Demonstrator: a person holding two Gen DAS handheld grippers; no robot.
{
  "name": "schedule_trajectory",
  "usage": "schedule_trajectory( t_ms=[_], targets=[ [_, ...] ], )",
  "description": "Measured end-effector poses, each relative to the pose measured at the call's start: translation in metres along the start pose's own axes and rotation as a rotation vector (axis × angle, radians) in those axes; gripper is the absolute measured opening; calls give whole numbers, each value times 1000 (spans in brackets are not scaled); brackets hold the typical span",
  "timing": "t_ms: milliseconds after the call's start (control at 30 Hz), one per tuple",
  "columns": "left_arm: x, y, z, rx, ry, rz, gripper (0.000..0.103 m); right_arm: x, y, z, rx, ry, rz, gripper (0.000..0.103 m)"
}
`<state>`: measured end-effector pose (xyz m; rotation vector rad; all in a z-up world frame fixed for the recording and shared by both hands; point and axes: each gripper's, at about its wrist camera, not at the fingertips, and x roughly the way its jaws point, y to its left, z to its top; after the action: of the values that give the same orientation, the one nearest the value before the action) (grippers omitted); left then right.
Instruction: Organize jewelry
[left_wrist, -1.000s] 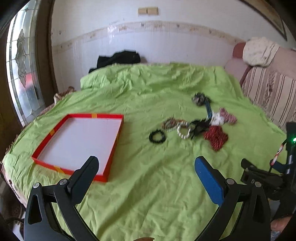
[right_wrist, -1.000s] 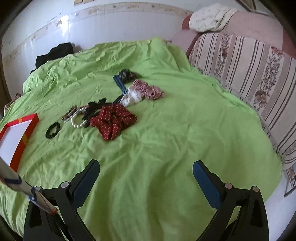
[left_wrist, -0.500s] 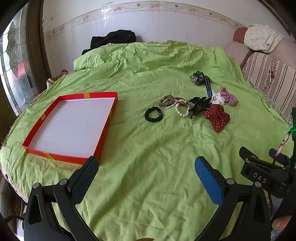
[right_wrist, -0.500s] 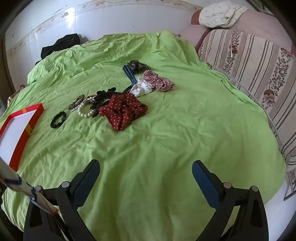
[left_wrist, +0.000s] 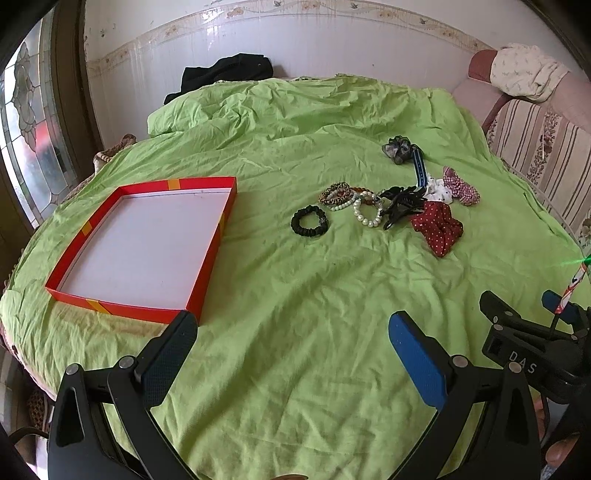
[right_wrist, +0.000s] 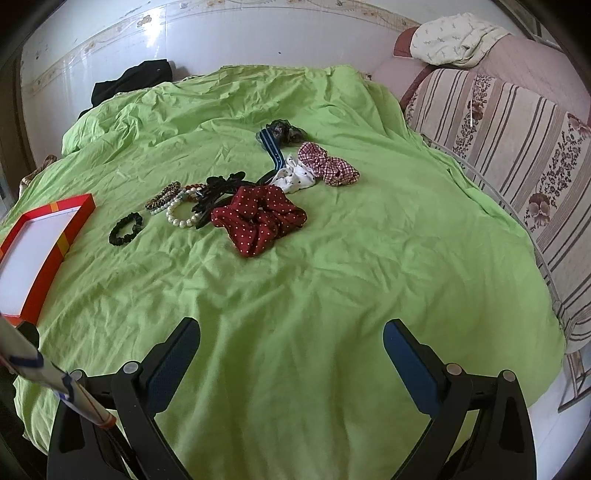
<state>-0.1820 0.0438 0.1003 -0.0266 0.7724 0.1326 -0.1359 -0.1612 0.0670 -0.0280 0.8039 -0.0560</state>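
Surface: a table under a wrinkled lime-green cloth (left_wrist: 295, 295) carries everything.
Landmark: a shallow red cardboard tray with a white floor and orange tape marks (left_wrist: 221, 218) lies flat on the cloth, nothing in it.
Black scrunchie (left_wrist: 309, 221): alone on the cloth, the piece nearest the tray's right wall, apart from the rest.
Bracelets: a leopard-print band (left_wrist: 332, 195) and a white pearl bracelet (left_wrist: 365, 216) lie beyond the scrunchie, further from the tray, touching each other.
Claw clip: a black plastic hair claw (left_wrist: 400, 205) rests against the pearls on the side away from the tray.
Red scrunchie: dark red fabric with white dots (right_wrist: 258, 218), just past the claw.
Farthest from tray: a white dotted scrunchie (right_wrist: 297, 177), a red-checked scrunchie (right_wrist: 328, 166), a blue striped band (right_wrist: 271, 147) and a dark gauzy scrunchie (right_wrist: 284, 131).
Left tongs (left_wrist: 291, 339): released, jaws wide, above the cloth near the tray's front corner, grasping nothing.
Right tongs (right_wrist: 291, 339): released, jaws wide, empty, well short of the jewelry, far right of the tray.
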Motion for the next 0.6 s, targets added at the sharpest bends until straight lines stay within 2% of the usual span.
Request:
schedule_trajectory(
  t_ms=[367,600],
  targets=[
    [7,0,0,13,15,12,103,7,-1,-1,6,13,-1,101],
    [26,26,12,-8,54,26,103,16,-7,9,11,11,-10,101]
  ],
)
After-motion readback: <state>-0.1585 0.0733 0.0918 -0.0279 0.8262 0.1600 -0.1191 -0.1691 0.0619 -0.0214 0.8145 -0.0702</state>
